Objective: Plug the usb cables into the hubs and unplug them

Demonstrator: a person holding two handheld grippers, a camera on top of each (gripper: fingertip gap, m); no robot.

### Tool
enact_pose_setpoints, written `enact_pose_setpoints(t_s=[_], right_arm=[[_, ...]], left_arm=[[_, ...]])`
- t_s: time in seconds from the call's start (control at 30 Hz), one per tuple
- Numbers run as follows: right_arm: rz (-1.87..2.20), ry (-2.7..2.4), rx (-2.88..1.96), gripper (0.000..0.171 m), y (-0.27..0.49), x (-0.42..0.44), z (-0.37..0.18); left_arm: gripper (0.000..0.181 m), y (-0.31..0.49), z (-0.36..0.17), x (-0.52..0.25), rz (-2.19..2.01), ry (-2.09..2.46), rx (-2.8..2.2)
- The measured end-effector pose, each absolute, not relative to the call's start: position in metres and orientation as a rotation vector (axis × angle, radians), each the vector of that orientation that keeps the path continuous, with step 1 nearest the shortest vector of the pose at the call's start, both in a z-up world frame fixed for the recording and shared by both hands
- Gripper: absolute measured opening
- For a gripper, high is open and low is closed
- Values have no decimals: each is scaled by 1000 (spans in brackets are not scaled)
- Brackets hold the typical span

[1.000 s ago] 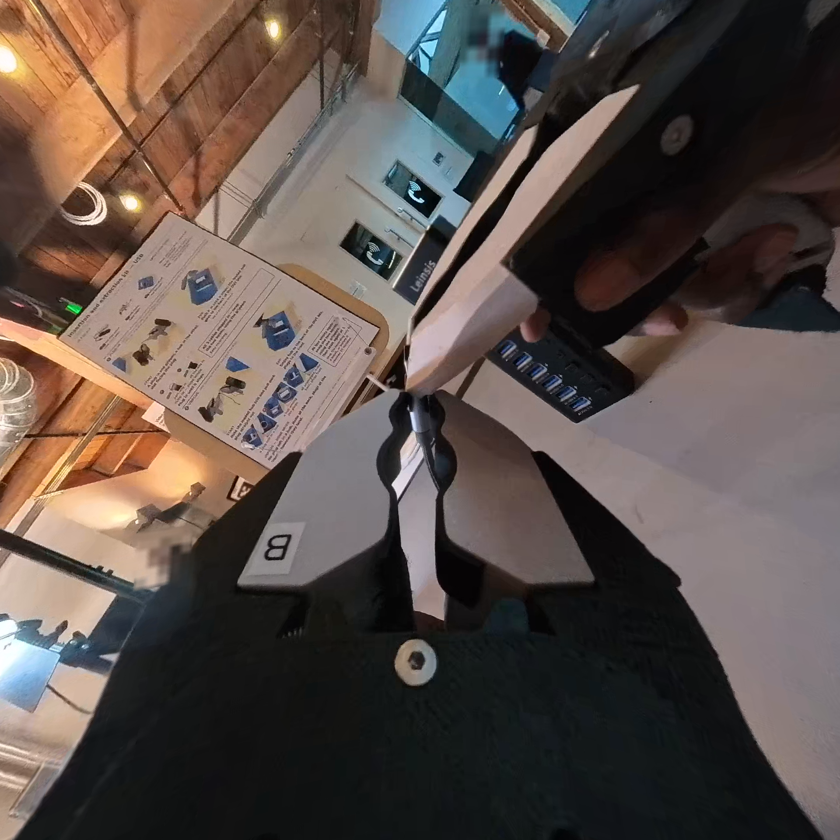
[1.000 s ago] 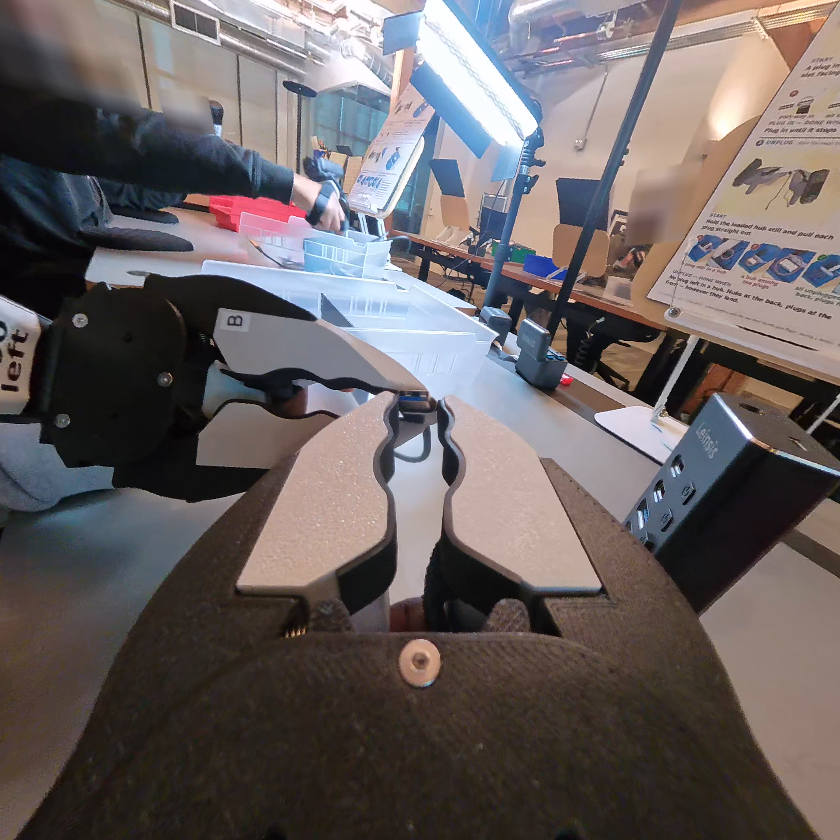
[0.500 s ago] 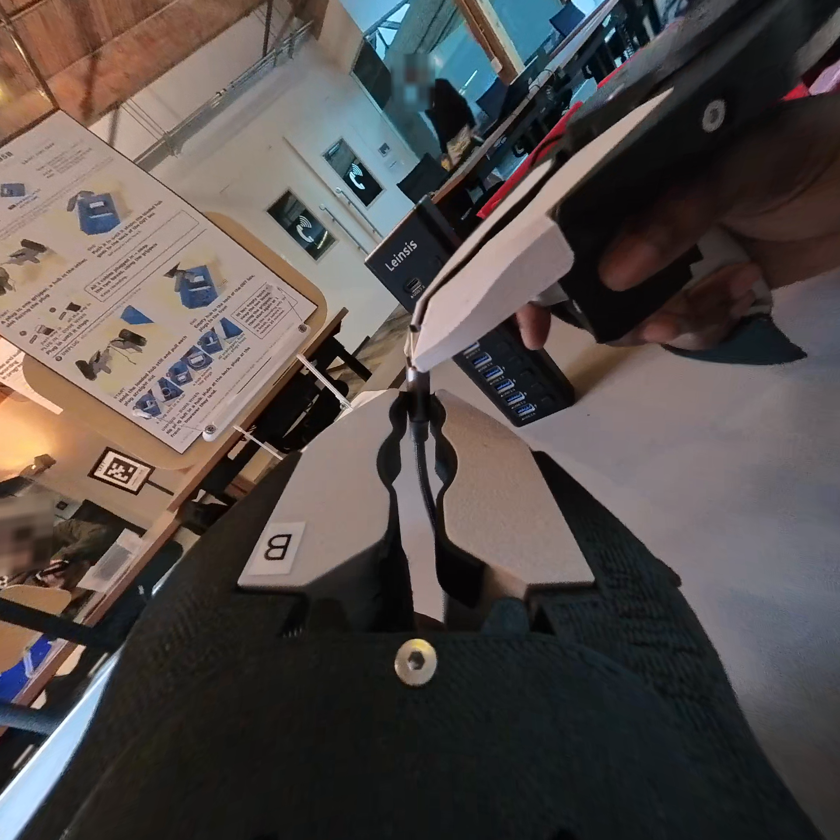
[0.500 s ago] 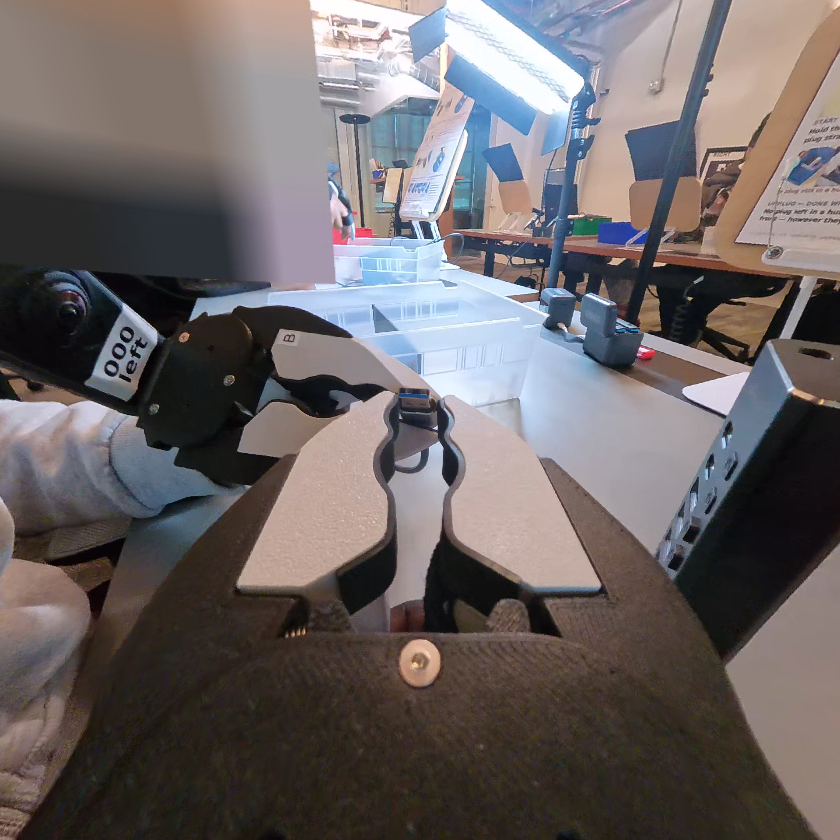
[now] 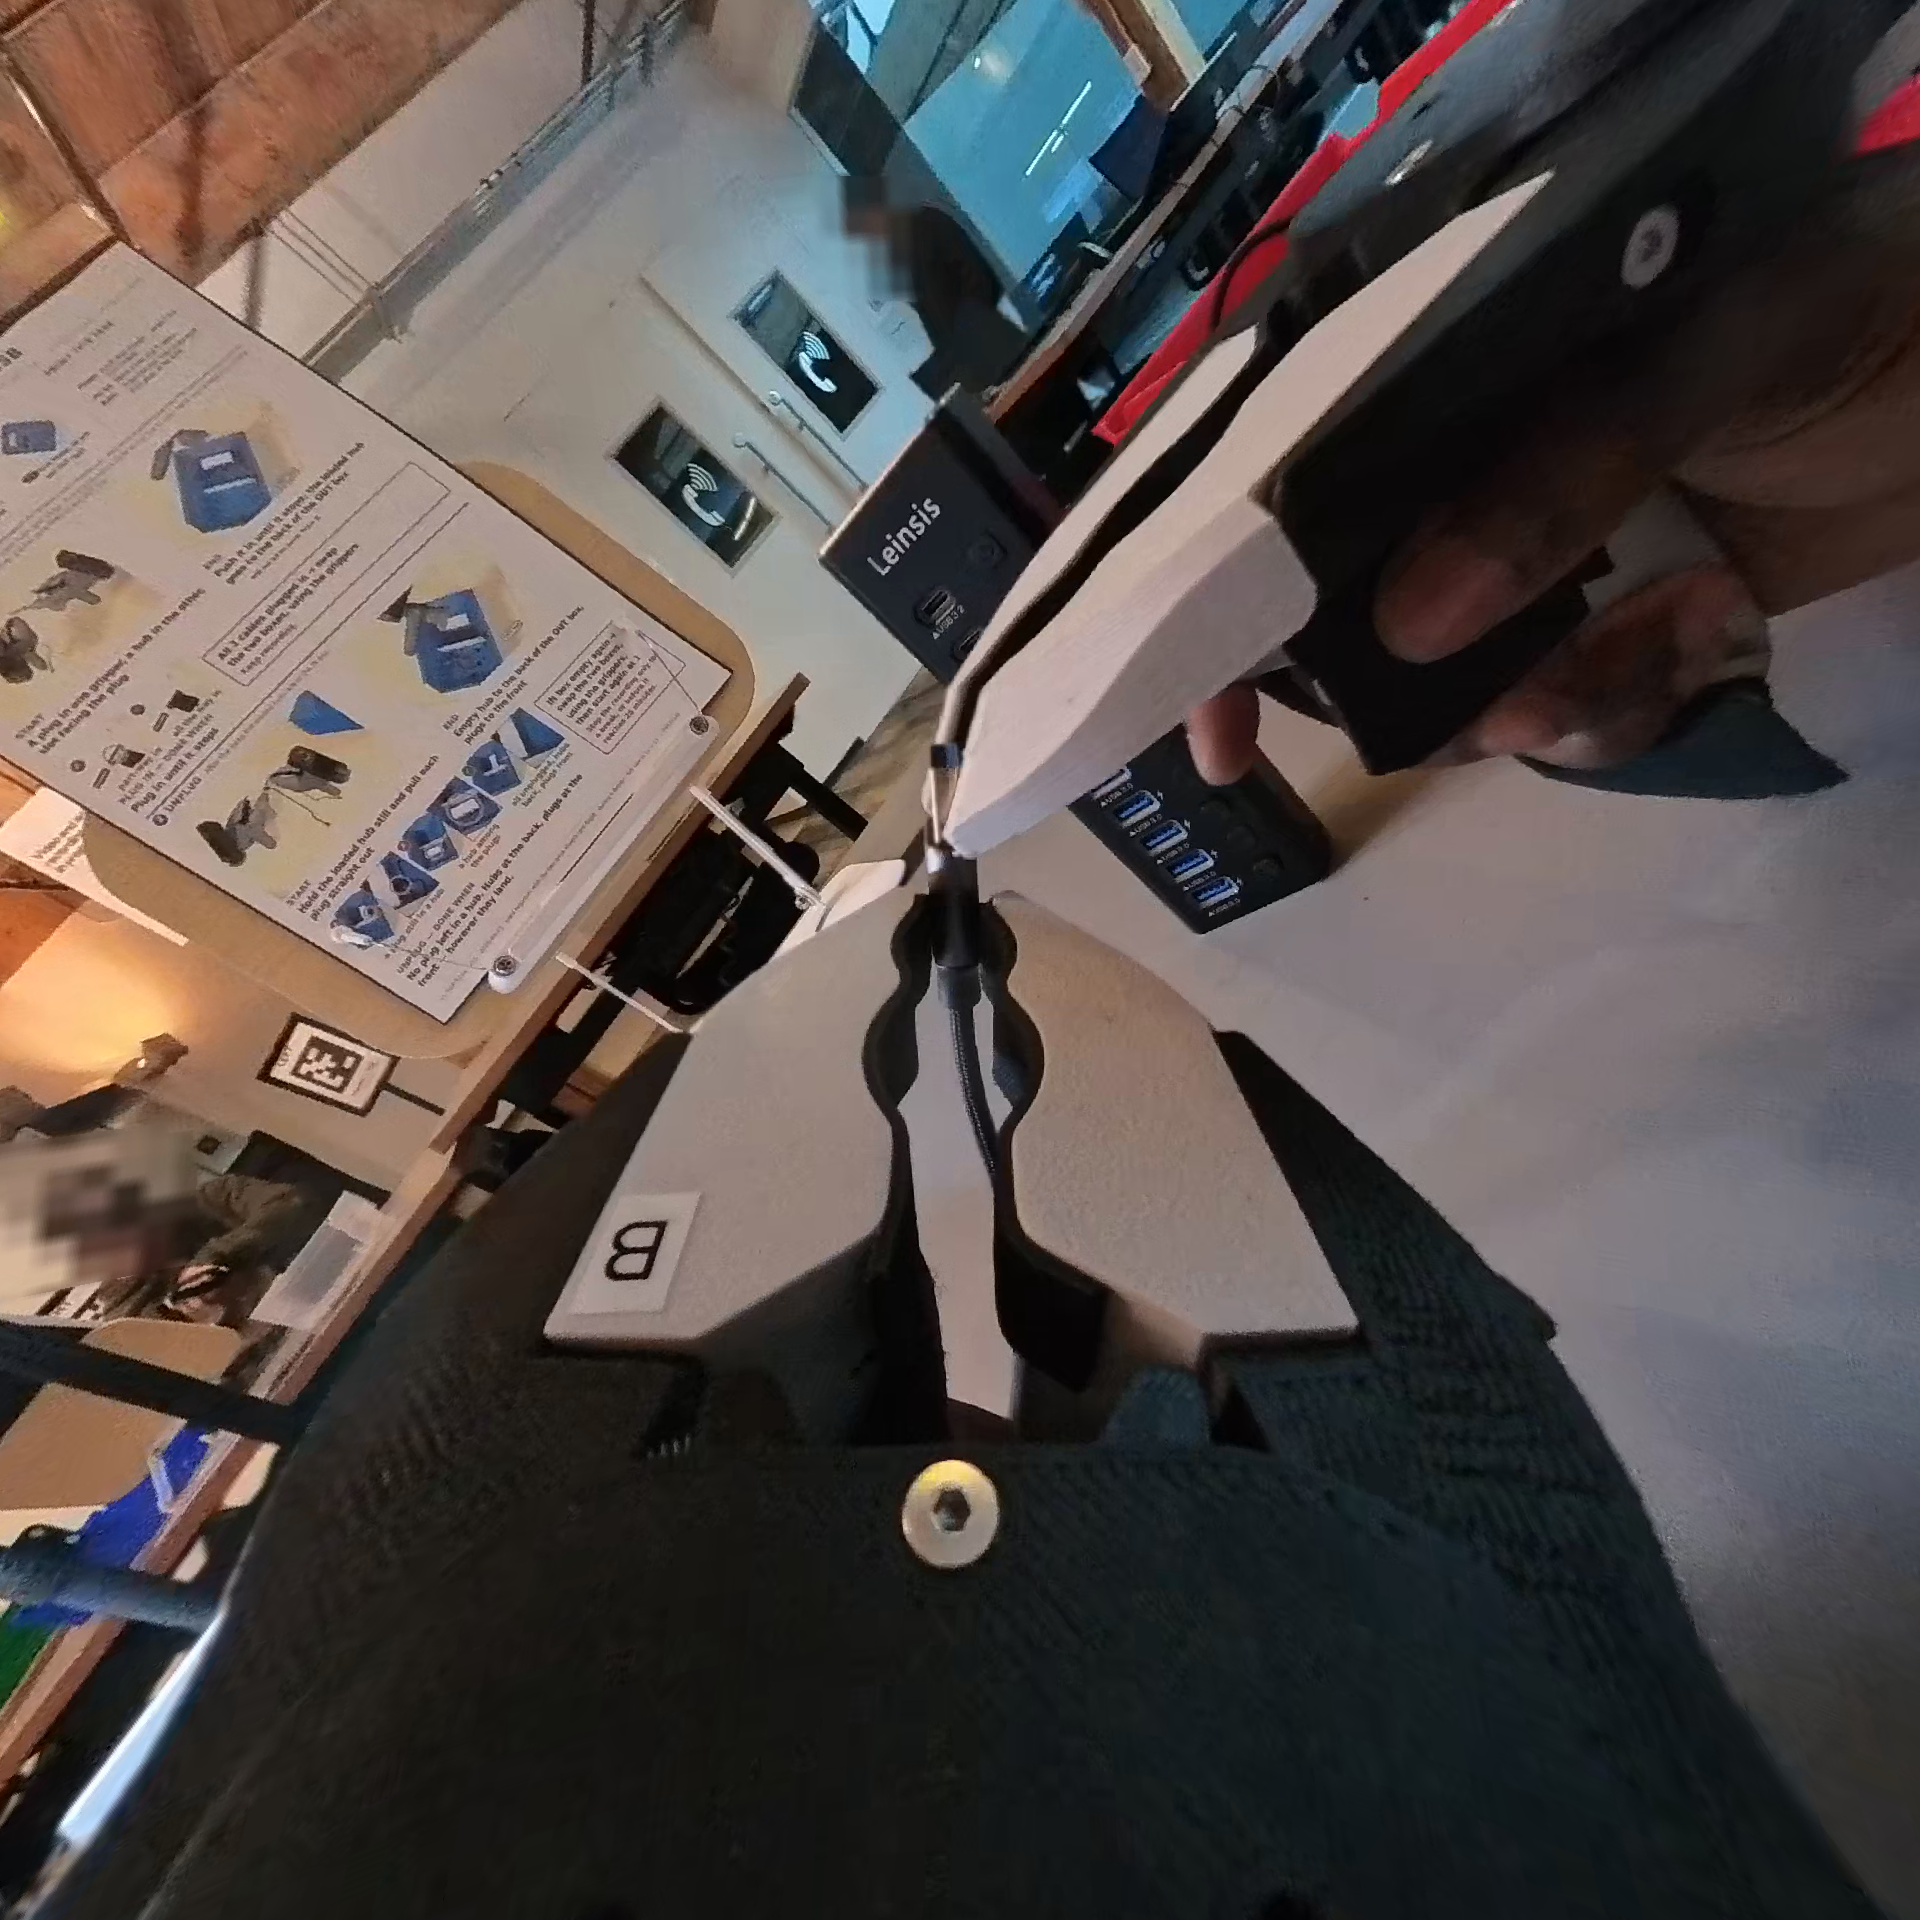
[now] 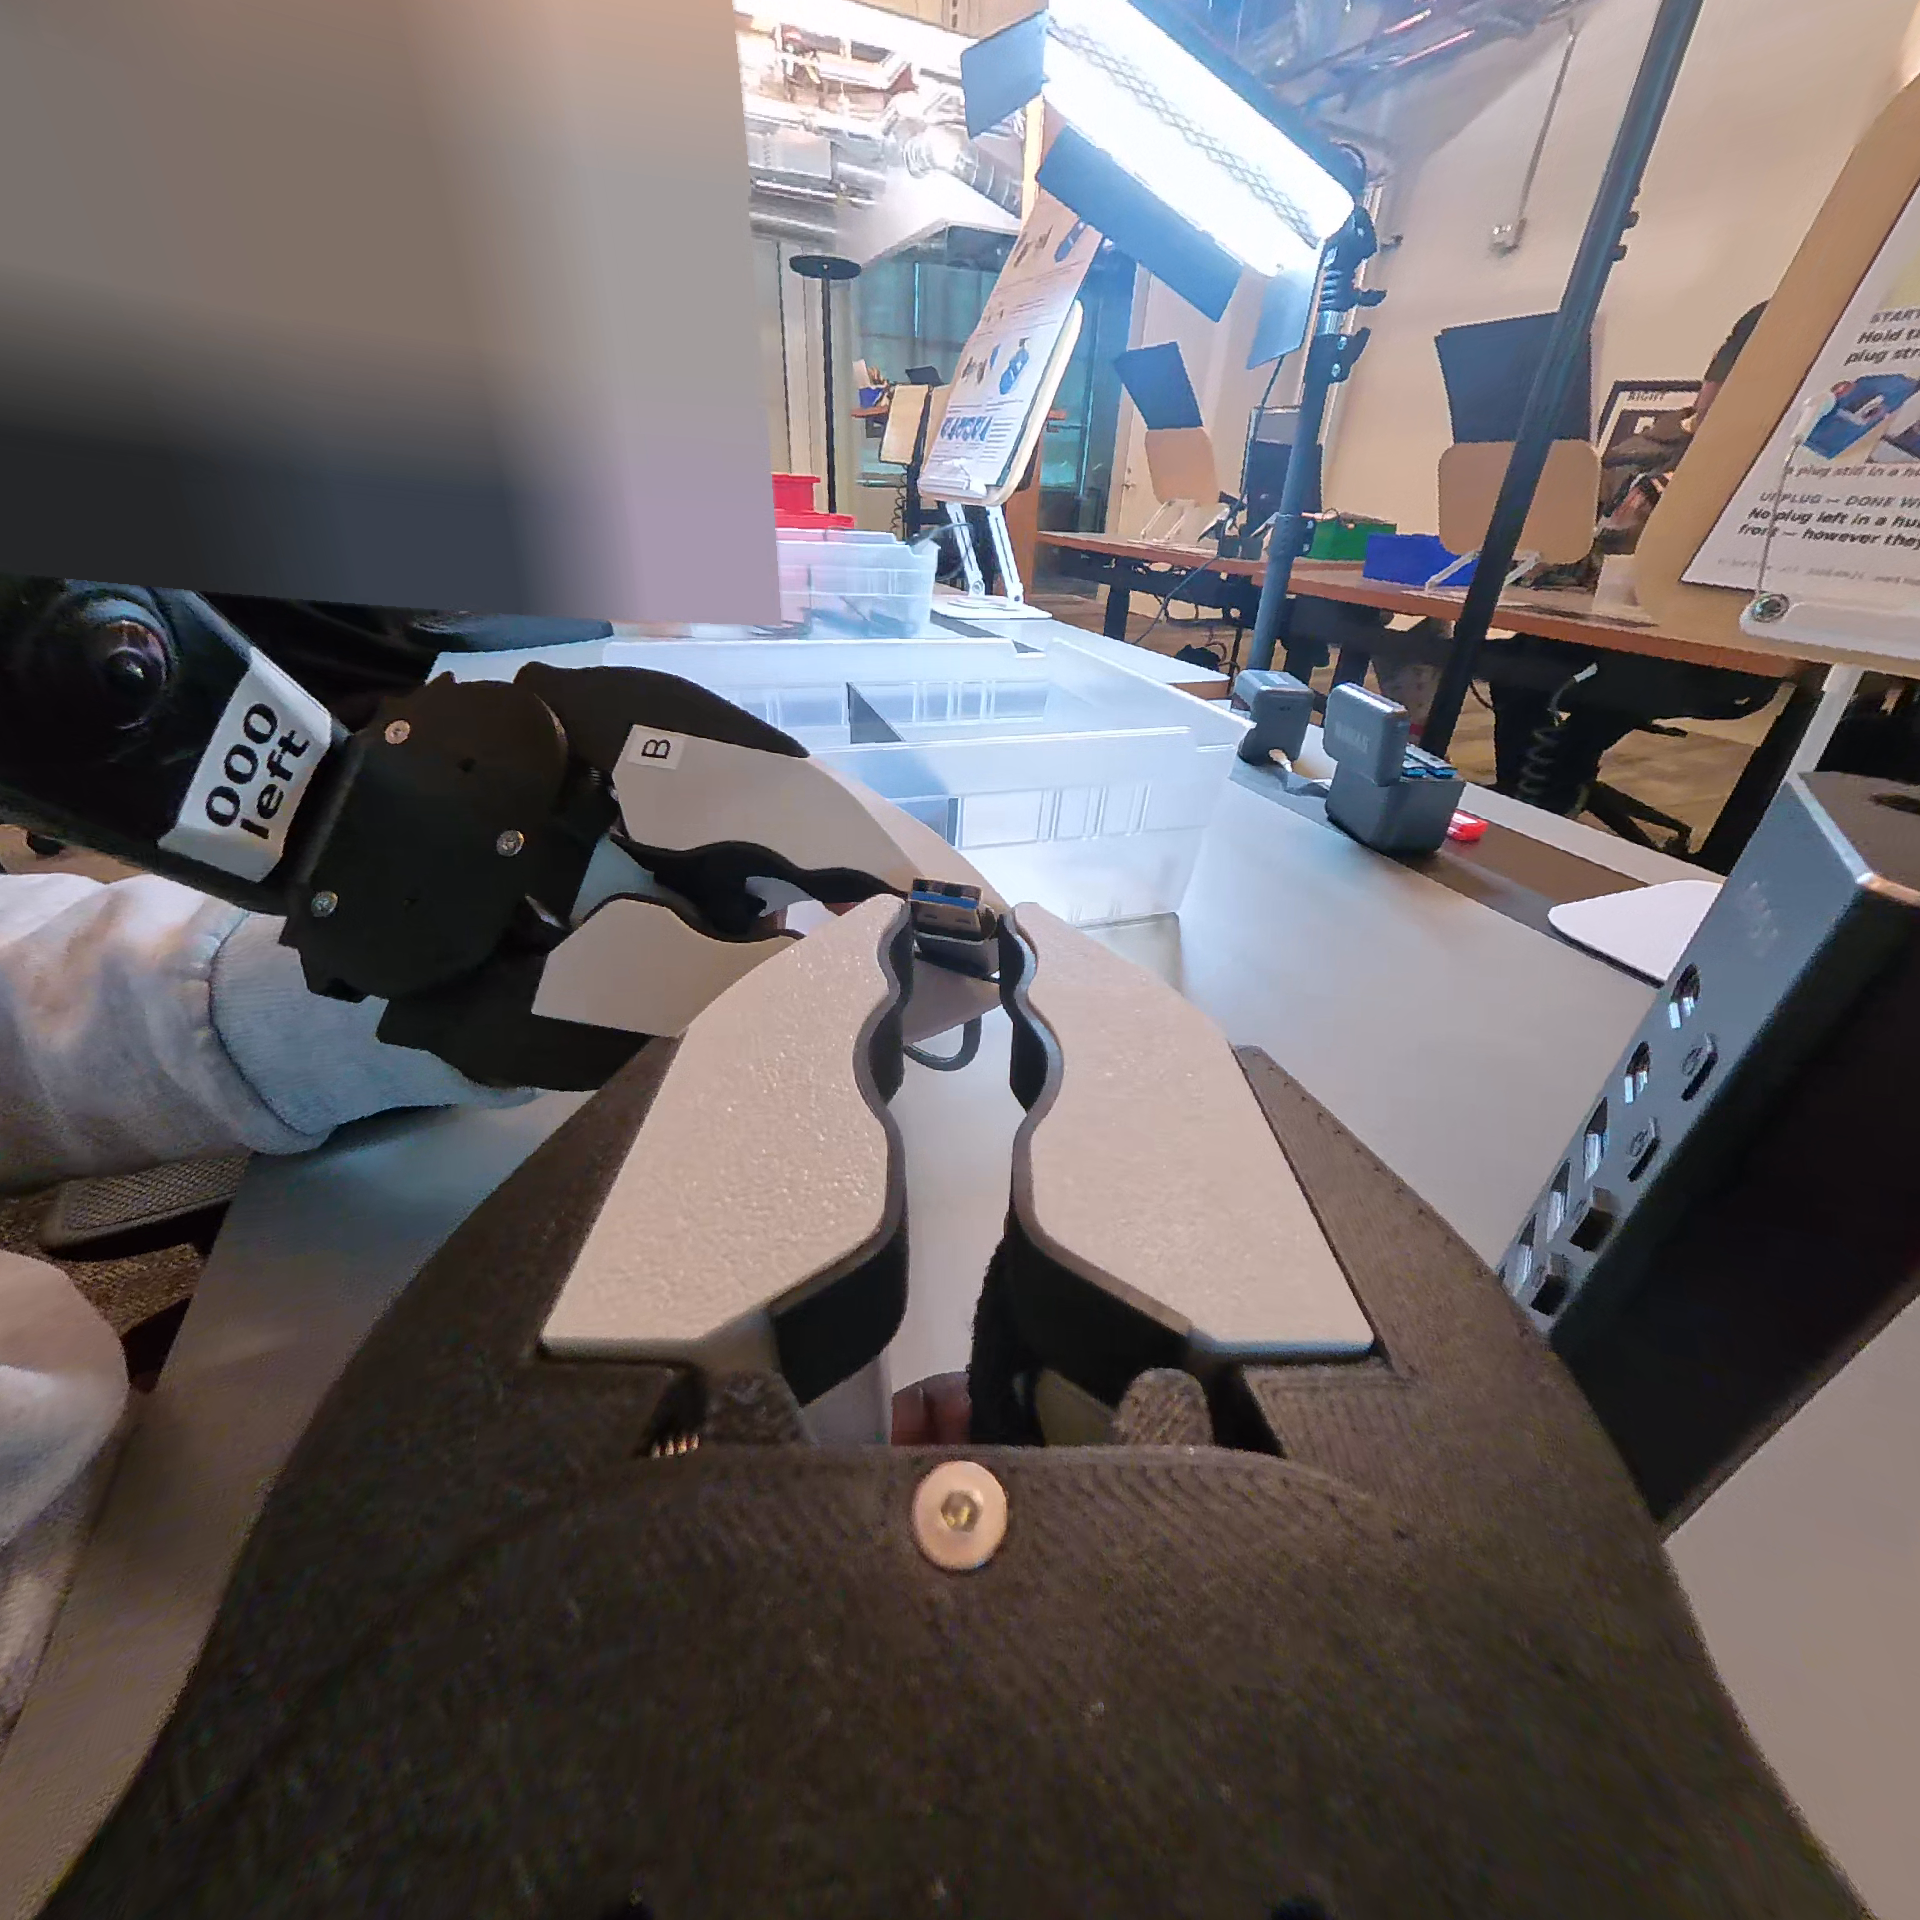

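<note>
Right gripper (image 6: 951, 940), frame centre, pinched tight on blue USB plug (image 6: 945, 920) at its tips. Left gripper (image 5: 954, 925) squeezed shut on black cable (image 5: 971, 1049), tips nearly touching. Farther right, black hub (image 6: 1714, 1132) on grey table (image 6: 1351, 997).

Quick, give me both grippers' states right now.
Left gripper: shut on the USB cable, just behind its plug.
Right gripper: shut on the USB plug, blue tip pointing forward, not in any hub.
</note>
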State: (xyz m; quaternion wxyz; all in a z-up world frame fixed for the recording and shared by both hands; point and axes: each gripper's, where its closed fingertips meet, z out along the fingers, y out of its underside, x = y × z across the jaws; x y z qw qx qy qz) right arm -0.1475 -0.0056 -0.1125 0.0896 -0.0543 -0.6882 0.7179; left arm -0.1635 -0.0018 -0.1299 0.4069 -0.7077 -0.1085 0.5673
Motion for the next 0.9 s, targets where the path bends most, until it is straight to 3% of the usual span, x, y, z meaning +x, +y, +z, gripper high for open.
enact_pose_setpoints(t_s=[0.23, 0.53, 0.67, 0.77, 0.9], right_arm=[[2126, -2012, -109, 15, -5, -145, -110], [2137, -2030, 138, 30, 7, -129, -95], [1991, -2242, 271, 28, 9, -122, -116], [1835, -2291, 364, 14, 9, -119, -131], [1738, -2355, 365, 10, 8, -119, -142]], left_arm=[[9, 0, -128, -161, 1352, -288, -1749], [9, 21, -135, -136, 723, -271, -1710], [9, 27, -147, -128, 572, -250, -1764], [9, 30, -157, -123, 504, -240, -1823], [10, 27, -165, -125, 532, -242, -1879]])
